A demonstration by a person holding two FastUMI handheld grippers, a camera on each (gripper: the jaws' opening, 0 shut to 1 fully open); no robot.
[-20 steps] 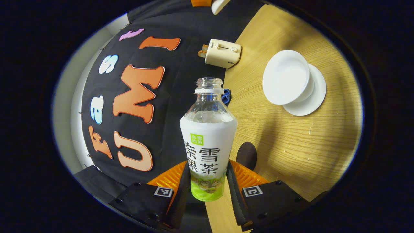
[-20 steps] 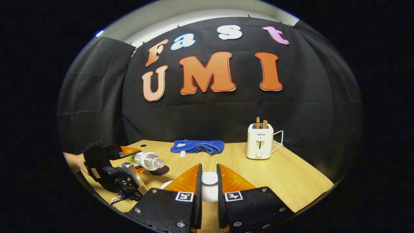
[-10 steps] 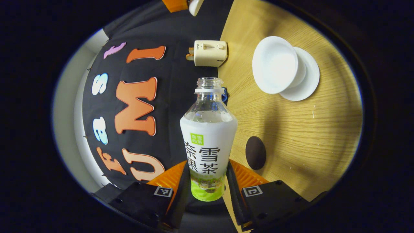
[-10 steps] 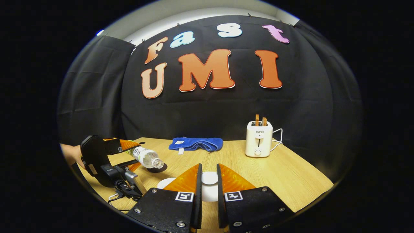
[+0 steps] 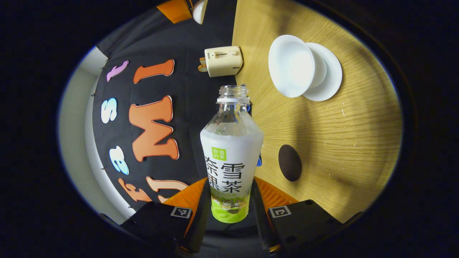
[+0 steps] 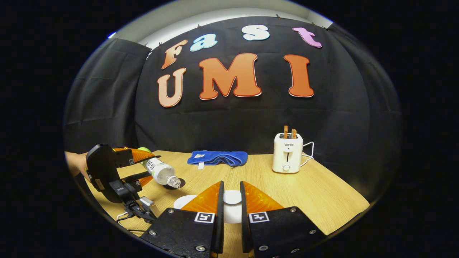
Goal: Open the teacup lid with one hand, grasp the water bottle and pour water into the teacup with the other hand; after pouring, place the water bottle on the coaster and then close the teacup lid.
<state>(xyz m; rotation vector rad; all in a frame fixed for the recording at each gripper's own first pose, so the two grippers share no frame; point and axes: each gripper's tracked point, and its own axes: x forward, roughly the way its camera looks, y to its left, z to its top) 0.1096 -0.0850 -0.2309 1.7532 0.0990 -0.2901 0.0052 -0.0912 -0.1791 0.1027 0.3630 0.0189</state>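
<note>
water bottle [image 5: 231, 157]: one, uncapped, left of the toaster [image 6: 287, 153]
teacup [image 5: 292, 66]: one, on one saucer [image 5: 328, 77]
lid [image 6: 232, 197]: one
coaster [image 5: 289, 162]: one, dark
toaster: one, with two slices
blue cloth [image 6: 218, 158]: one, left of toaster
grippers: two

In the right gripper view, the black plastic right gripper [image 6: 232, 211] has two blocky halves, each carrying a square black-and-white marker and round silver screws. The black-bodied left gripper [image 6: 152, 166] farther off carries a small pale label, a hanging cable and a marker
</note>
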